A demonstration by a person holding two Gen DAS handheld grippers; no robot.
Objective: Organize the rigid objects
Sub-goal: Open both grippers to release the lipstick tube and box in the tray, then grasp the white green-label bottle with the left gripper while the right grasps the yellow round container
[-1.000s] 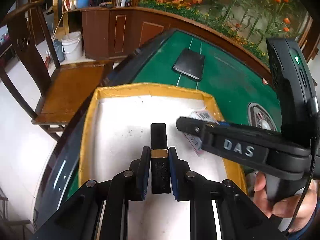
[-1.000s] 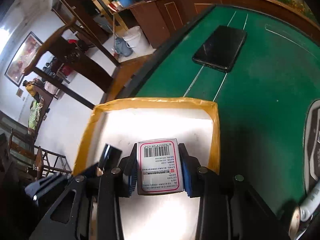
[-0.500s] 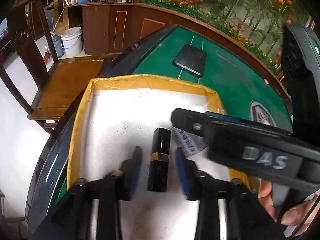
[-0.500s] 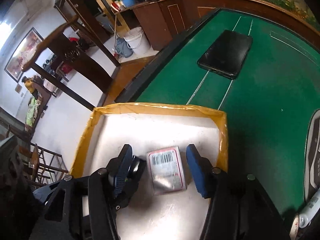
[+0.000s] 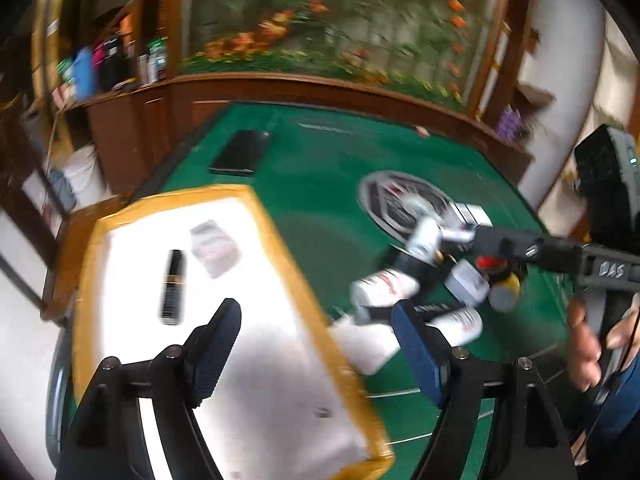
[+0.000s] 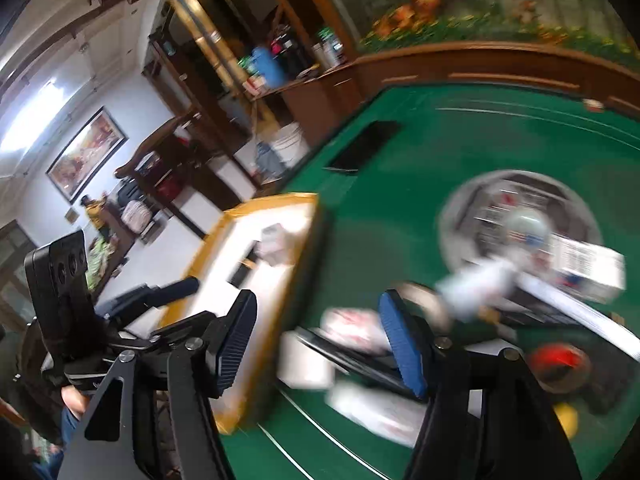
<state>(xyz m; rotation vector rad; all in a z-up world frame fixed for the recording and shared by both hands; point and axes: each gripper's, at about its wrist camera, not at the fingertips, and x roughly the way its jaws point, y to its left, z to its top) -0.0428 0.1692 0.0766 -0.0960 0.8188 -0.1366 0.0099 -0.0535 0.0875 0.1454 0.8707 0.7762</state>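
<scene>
A yellow-rimmed white tray (image 5: 276, 248) holds a black lipstick tube (image 5: 173, 286) and a small barcoded box (image 5: 214, 248), both lying free. My left gripper (image 5: 316, 344) hangs over the tray's right rim. Its jaws are opening and nothing is between them. To the right lies a blurred pile of white tubes and bottles (image 5: 384, 288). My right gripper (image 6: 318, 344) hovers over the green felt between the tray (image 6: 280, 198) and the pile (image 6: 360, 328). Its jaws are also opening and hold nothing. Its black body (image 5: 520, 248) reaches over the pile in the left wrist view.
A black phone (image 5: 240, 152) lies on the green table beyond the tray. A round silver emblem (image 5: 384, 196) sits under the far part of the pile. A red-capped item (image 6: 560, 360) and a yellow one (image 6: 568, 420) lie at the right. A wooden rail borders the table.
The left gripper let go of the lipstick and the right let go of the box, both inside the tray. Both jaws opened and swung right, toward the pile.
</scene>
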